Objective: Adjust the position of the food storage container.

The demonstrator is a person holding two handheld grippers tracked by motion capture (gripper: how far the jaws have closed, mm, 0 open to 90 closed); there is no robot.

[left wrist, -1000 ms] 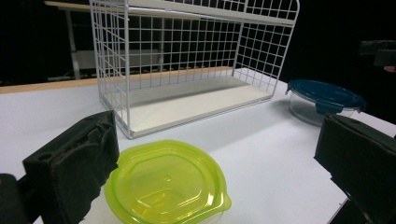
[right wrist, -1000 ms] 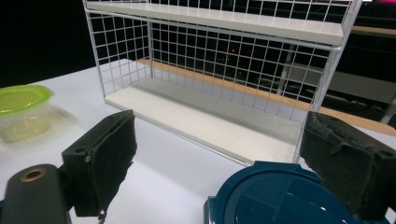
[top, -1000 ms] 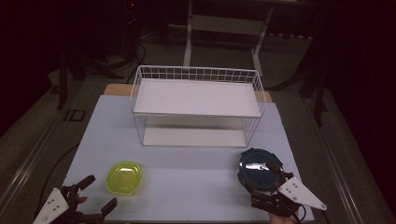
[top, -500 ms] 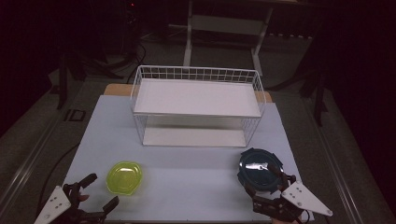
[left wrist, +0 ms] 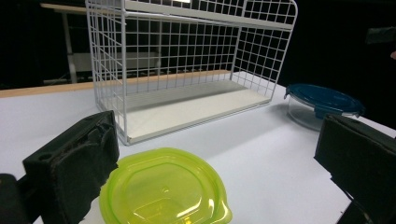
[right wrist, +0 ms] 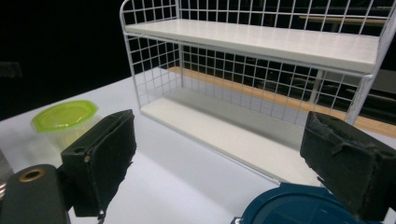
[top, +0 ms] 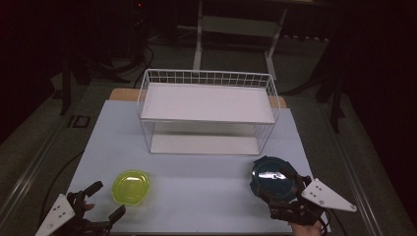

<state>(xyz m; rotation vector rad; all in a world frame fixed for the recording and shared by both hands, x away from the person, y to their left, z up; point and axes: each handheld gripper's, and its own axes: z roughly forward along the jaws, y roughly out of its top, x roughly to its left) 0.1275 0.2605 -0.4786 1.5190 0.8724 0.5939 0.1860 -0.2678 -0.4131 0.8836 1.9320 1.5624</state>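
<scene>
Pale blue-white tabletop [top: 196, 182] in dark room; white wire two-tier rack [top: 206, 110] centred; left gripper [top: 98, 201] and right gripper [top: 290, 189] spread wide.

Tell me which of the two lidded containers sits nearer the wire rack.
The blue-lidded container, on the table's right by the right gripper. It sits closer to the wire rack than the yellow-green container, which lies farther forward on the left.

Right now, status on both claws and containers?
Both claws open: left claw beside green container, right claw over blue container. Neither gripped. Rack ahead, unobstructed.
</scene>
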